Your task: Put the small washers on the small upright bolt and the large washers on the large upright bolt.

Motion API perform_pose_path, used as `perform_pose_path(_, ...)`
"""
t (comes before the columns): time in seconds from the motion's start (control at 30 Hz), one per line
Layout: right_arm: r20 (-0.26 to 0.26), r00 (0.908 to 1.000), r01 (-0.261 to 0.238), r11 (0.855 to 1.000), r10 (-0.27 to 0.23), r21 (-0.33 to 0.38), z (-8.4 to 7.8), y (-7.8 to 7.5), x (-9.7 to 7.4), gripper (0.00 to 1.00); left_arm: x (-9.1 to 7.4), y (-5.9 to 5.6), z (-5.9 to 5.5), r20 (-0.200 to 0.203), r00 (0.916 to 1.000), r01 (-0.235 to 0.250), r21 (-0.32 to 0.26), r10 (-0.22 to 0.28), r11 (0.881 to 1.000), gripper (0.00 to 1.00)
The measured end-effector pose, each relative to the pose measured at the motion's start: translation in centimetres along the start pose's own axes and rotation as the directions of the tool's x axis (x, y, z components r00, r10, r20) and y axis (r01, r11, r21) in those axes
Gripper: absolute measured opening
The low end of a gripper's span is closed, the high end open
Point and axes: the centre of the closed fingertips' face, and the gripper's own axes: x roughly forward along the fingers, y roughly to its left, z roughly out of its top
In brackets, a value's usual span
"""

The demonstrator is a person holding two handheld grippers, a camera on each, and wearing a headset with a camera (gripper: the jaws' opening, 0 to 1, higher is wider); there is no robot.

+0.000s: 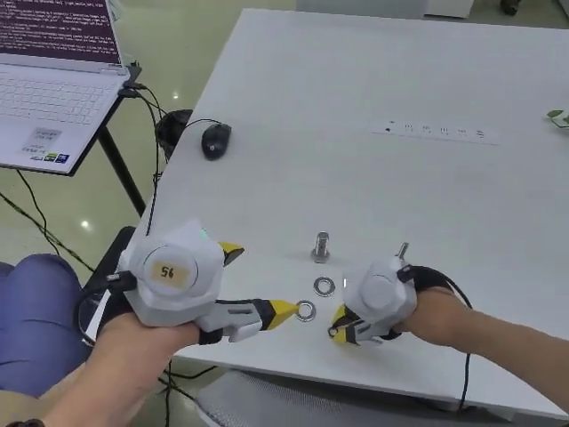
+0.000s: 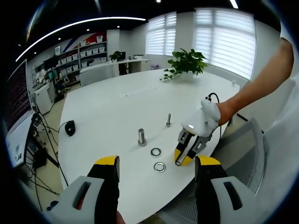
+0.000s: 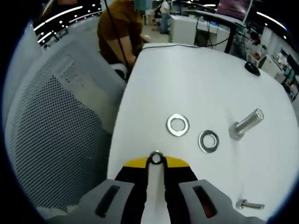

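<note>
On the white table [image 1: 373, 116] the large bolt [image 1: 321, 246] stands upright, and the thin small bolt [image 1: 403, 250] stands to its right. Two large washers [image 1: 324, 286] [image 1: 306, 311] lie flat in front of the large bolt. My left gripper [image 1: 258, 280] is open near the table's front edge, one yellow tip close to the nearer washer. In the left gripper view both washers [image 2: 156, 152] [image 2: 160, 166] lie ahead of its jaws. My right gripper [image 1: 342, 325] is shut on a small washer [image 3: 156, 158], just right of the large washers [image 3: 178, 125] [image 3: 208, 141].
A black mouse [image 1: 216, 140] lies at the table's far left, with a laptop [image 1: 53, 80] on a stand beyond the edge. A mesh chair [image 3: 60, 126] stands against the front edge. A potted plant [image 2: 187, 63] sits at the far end.
</note>
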Motion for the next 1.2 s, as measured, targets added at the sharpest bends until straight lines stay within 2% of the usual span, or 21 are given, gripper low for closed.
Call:
perform_pose_path(0.13, 0.006, 0.9997, 0.022, 0.999, -0.023, 0.041, -0.8, -0.3, -0.5, 0.13, 0.0, 0.0, -0.1, 0.001, 1.0, -0.003, -0.004, 0.003, 1.0, 0.65)
perform_pose_path(0.27, 0.027, 0.9982, 0.051, 0.992, -0.054, 0.113, -1.2, -0.9, -1.1, 0.13, 0.1, -0.3, 0.1, 0.005, 1.0, 0.0, -0.007, 0.0, 1.0, 0.65)
perform_pose_path(0.37, 0.055, 0.9952, 0.071, 0.982, -0.081, 0.174, -1.4, -1.5, -1.7, 0.13, 0.3, -0.4, 0.1, 0.005, 1.0, 0.003, -0.007, -0.003, 1.0, 0.65)
perform_pose_path(0.53, 0.07, 0.9895, 0.107, 0.966, -0.127, 0.237, -2.2, -2.3, -2.9, 0.13, 0.4, -0.6, 0.2, 0.005, 1.0, 0.005, -0.007, -0.005, 1.0, 0.65)
perform_pose_path(0.63, 0.081, 0.981, 0.146, 0.947, -0.176, 0.286, -2.7, -3.1, -3.8, 0.13, 0.6, -0.7, 0.2, 0.004, 1.0, 0.007, -0.006, -0.007, 1.0, 0.65)
perform_pose_path(0.7, 0.089, 0.9714, 0.18, 0.927, -0.22, 0.33, -3.2, -3.9, -4.8, 0.13, 0.7, -0.8, 0.3, 0.003, 1.0, 0.006, -0.008, -0.006, 1.0, 0.65)
perform_pose_path(0.87, 0.08, 0.9379, 0.276, 0.867, -0.338, 0.415, -4.9, -6.6, -8.0, 0.13, 1.0, -0.9, 0.5, 0.006, 1.0, 0.007, -0.01, -0.007, 1.0, 0.65)
perform_pose_path(0.97, 0.059, 0.9207, 0.323, 0.838, -0.386, 0.44, -6.0, -8.2, -9.8, 0.13, 1.2, -1.2, 0.7, 0.006, 0.9999, 0.012, -0.01, -0.012, 1.0, 0.65)
perform_pose_path(1.07, 0.054, 0.908, 0.348, 0.82, -0.416, 0.454, -6.4, -10.0, -11.5, 0.13, 1.5, -1.4, 0.8, 0.005, 0.9998, 0.017, -0.008, -0.017, 1.0, 0.65)
perform_pose_path(1.13, 0.051, 0.9015, 0.363, 0.816, -0.43, 0.45, -6.4, -10.9, -12.2, 0.13, 1.7, -1.5, 0.9, 0.005, 0.9998, 0.019, -0.008, -0.019, 1.0, 0.65)
perform_pose_path(1.2, 0.044, 0.8995, 0.372, 0.815, -0.435, 0.444, -6.3, -11.6, -12.5, 0.13, 1.8, -1.6, 1.1, 0.006, 0.9998, 0.02, -0.005, -0.02, 1.0, 0.65)
